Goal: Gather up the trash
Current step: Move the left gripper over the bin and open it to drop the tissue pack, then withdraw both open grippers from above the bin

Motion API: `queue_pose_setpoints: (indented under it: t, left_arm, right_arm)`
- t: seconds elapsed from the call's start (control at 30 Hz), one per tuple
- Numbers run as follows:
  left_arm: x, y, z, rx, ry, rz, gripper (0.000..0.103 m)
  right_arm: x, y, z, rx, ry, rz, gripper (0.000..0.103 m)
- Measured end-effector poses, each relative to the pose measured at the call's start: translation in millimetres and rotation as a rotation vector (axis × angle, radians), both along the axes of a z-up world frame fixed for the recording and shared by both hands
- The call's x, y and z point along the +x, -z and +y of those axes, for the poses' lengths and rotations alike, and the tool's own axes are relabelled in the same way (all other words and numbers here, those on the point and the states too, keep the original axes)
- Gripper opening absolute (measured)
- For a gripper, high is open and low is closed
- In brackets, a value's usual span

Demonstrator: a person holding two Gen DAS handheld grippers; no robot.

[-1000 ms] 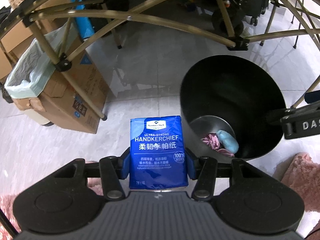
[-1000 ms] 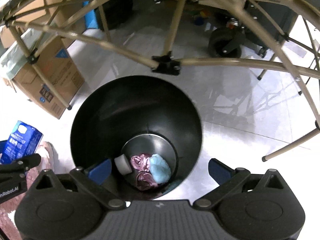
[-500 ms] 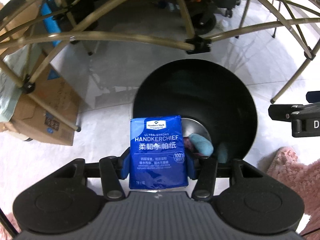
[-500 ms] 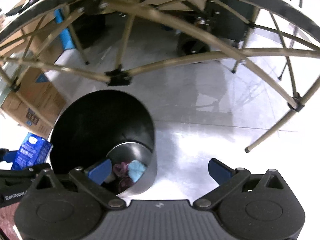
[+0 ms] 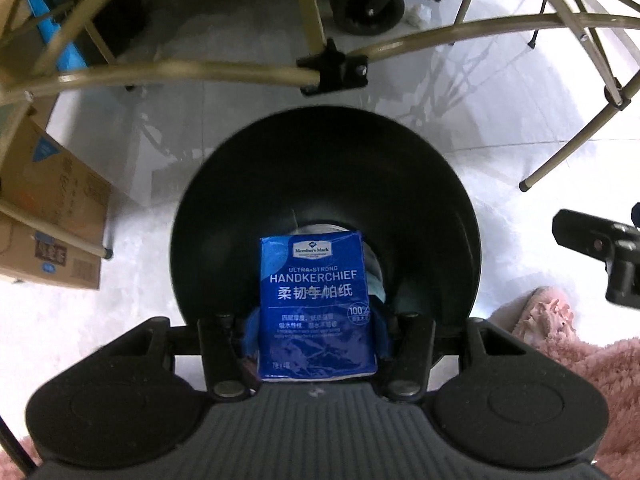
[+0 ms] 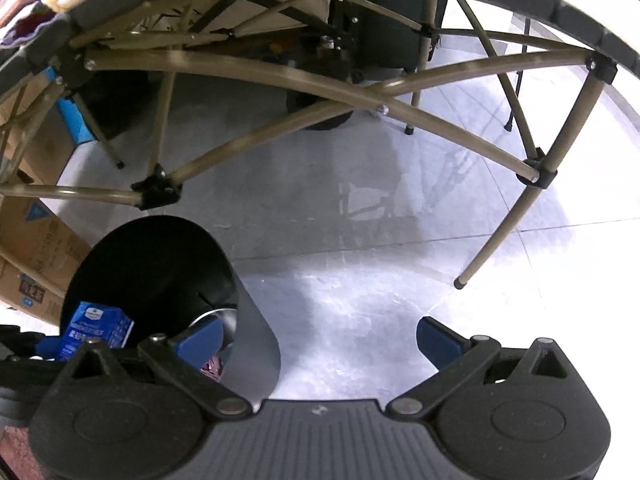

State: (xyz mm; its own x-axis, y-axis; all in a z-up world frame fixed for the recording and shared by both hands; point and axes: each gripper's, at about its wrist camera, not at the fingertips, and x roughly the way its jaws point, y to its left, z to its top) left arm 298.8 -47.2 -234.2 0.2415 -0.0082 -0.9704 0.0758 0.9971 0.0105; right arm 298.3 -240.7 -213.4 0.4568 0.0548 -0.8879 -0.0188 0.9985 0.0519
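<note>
My left gripper [image 5: 316,332] is shut on a blue handkerchief tissue pack [image 5: 314,300] and holds it upright above the mouth of the black trash bin [image 5: 240,200]. The pack hides most of the bin's metal bottom; a bit of pale blue trash [image 5: 376,284] shows beside it. In the right wrist view the same pack [image 6: 96,330] hangs over the bin [image 6: 152,264] at the lower left. My right gripper [image 6: 320,340] stands open and empty over bare floor to the right of the bin, its left fingertip [image 6: 200,338] in front of the bin's wall.
Tan folding-table legs with black joints [image 5: 332,72] cross above and behind the bin. Cardboard boxes [image 5: 52,208] stand at the left. A pink fuzzy rug [image 5: 580,352] lies at the lower right. A black caster wheel [image 5: 368,4] sits under the table. Glossy grey tiles [image 6: 380,240] spread rightward.
My left gripper carried the tissue pack rightward from beside the bin to over its opening. My right gripper swung right, off the bin and over bare floor, still open.
</note>
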Motion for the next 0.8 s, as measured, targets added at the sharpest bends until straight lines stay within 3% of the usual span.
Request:
queue_pose_setpoints:
  t: [0.17, 0.23, 0.4, 0.8]
  left_arm:
    - [1.5, 4.2, 1.3, 0.007, -0.016, 0.020, 0.055]
    - [2.6, 4.6, 1.2, 0.024, -0.030, 0.023, 0.065]
    - [6.7, 3.7, 1.3, 0.046, -0.051, 0.022, 0.103]
    - [6.9, 10.3, 4.4, 0.074, -0.054, 0.083, 0.103]
  right_arm:
    - [0.0, 5.2, 2.0, -0.013, -0.011, 0.018, 0.103]
    - [-0.4, 5.3, 3.2, -0.014, -0.013, 0.017, 0.103]
    - [-0.7, 5.1, 5.7, -0.015, -0.027, 0.018, 0.103]
    - [-0.3, 4.4, 7.4, -0.014, -0.036, 0.017, 0.103]
